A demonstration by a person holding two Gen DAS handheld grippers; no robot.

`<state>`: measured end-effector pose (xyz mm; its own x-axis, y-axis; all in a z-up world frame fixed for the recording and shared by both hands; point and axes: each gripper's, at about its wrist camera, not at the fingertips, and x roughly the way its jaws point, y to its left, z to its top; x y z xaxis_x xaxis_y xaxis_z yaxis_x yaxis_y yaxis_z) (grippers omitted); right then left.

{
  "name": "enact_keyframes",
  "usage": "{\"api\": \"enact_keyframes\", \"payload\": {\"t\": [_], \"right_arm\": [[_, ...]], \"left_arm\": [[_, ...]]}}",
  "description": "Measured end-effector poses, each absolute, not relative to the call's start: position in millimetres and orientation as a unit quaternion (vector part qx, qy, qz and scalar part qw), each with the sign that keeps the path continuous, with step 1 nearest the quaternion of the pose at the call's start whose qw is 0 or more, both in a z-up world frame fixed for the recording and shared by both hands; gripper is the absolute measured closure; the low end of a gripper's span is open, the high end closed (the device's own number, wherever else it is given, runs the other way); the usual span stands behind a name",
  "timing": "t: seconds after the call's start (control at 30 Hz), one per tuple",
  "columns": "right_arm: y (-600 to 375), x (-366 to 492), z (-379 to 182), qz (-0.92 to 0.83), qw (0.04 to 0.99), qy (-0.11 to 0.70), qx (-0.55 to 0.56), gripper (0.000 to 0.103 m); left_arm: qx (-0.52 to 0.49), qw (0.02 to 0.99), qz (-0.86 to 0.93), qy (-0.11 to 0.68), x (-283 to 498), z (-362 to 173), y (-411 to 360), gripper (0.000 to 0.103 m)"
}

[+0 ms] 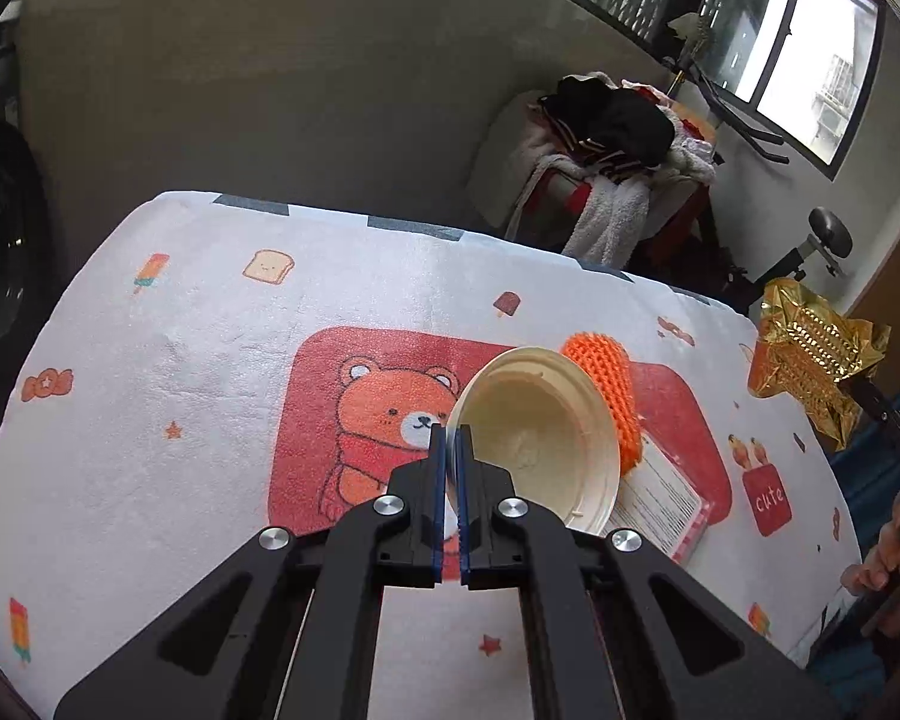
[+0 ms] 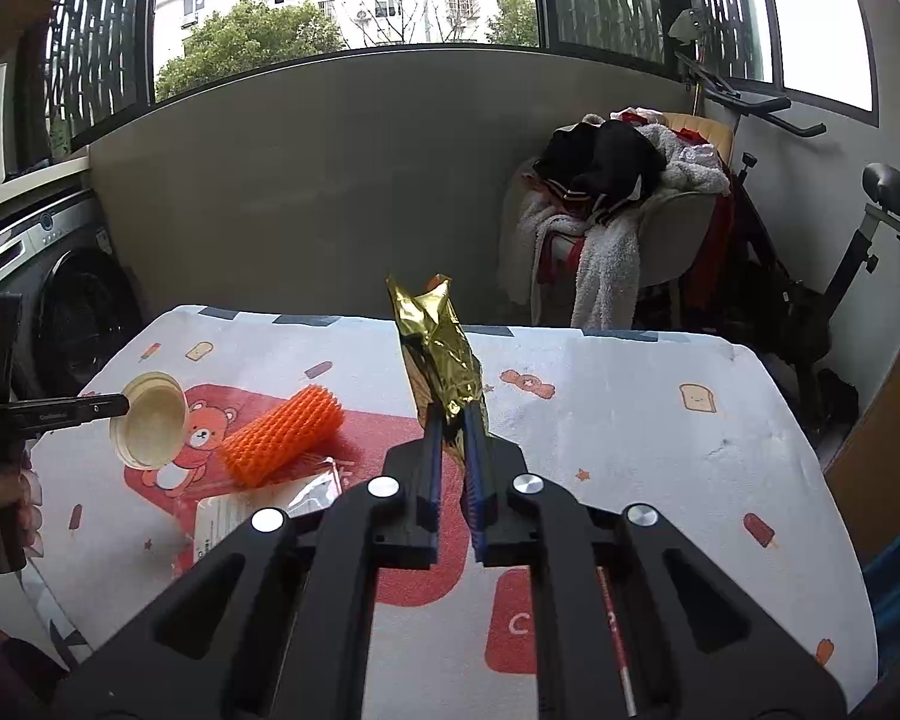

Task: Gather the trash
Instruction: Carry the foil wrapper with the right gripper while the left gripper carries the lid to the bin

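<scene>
My left gripper (image 1: 450, 433) is shut on the rim of a cream paper bowl (image 1: 540, 426), held tilted above the table; the bowl also shows in the right wrist view (image 2: 150, 427). My right gripper (image 2: 453, 414) is shut on a crumpled gold foil wrapper (image 2: 435, 339), held upright above the table; the wrapper also shows at the right of the left wrist view (image 1: 810, 354). An orange spiky roller brush (image 2: 285, 433) lies on the table next to a clear plastic packet with a label (image 2: 258, 510).
The table is covered with a white cloth with a red bear print (image 2: 630, 420). A washing machine (image 2: 60, 312) stands at the left. A chair piled with clothes (image 2: 612, 210) and an exercise bike (image 2: 810, 276) stand behind the table.
</scene>
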<state>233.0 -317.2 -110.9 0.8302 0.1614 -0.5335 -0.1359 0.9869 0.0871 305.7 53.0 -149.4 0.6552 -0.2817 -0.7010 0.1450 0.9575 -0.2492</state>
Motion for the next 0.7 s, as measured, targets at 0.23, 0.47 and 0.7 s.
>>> {"api": "enact_keyframes", "payload": {"t": [0.23, 0.47, 0.7], "right_arm": [[-306.5, 184.6, -105.5, 0.099, 0.951, 0.292, 0.031, 0.092], [-297.9, 132.6, -102.7, 0.121, 0.945, 0.301, 0.041, 0.092], [-288.4, 79.5, -98.7, 0.145, 0.94, 0.305, 0.041, 0.092]], "left_arm": [[-0.091, 0.902, -0.146, 0.397, 233.8, -134.5, 51.0, 0.099], [-0.077, 0.903, -0.16, 0.39, 162.9, -125.6, 46.1, 0.099], [-0.066, 0.906, -0.167, 0.384, 100.9, -123.6, 45.4, 0.099]]}}
